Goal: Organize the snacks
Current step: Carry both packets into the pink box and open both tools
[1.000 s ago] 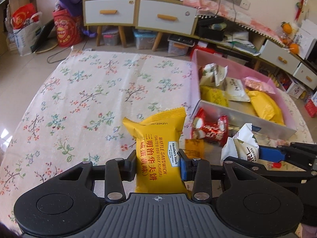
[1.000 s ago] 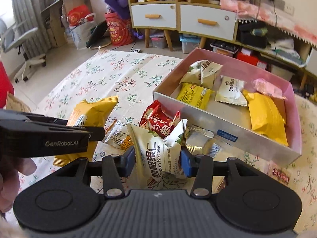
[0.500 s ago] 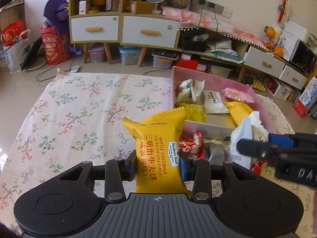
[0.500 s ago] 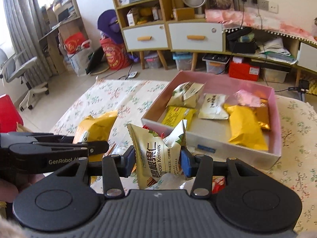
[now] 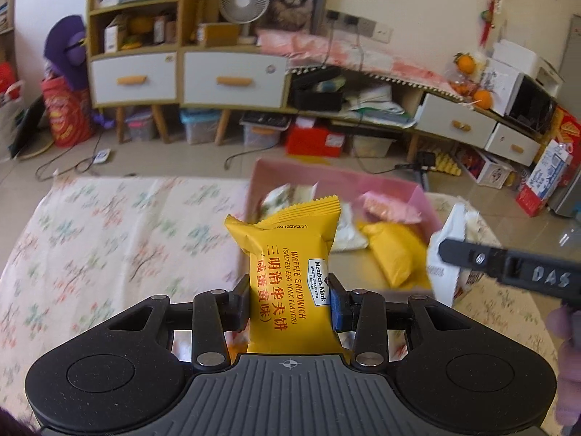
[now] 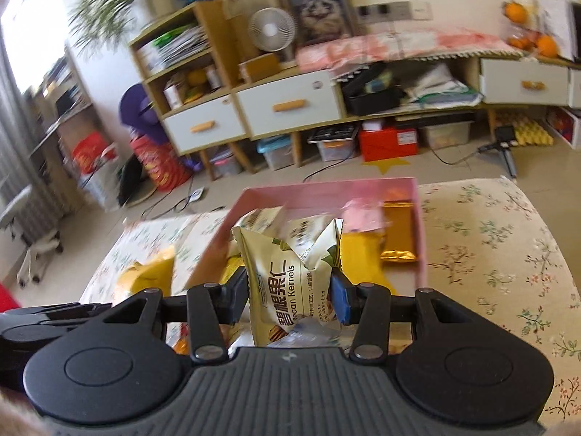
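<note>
My left gripper [image 5: 289, 303] is shut on a yellow waffle sandwich packet [image 5: 290, 265] and holds it up in front of the pink box [image 5: 337, 176]. My right gripper [image 6: 288, 299] is shut on a white pecan kernels packet [image 6: 290, 272] and holds it above the pink box [image 6: 417, 218]. The right gripper and its white packet [image 5: 448, 254] also show at the right of the left wrist view. The yellow packet [image 6: 149, 276] shows at the left of the right wrist view. The box holds several snack packets.
The box sits on a table with a floral cloth [image 5: 109, 239]. Behind it stand a shelf unit with white drawers [image 5: 232, 80], a fan [image 5: 245, 1] and storage bins on the floor. A gold packet [image 6: 397, 229] lies at the box's right side.
Both grippers have risen and moved towards the pink box with their packets. The loose packets on the cloth in front of the box have dropped out of sight.
</note>
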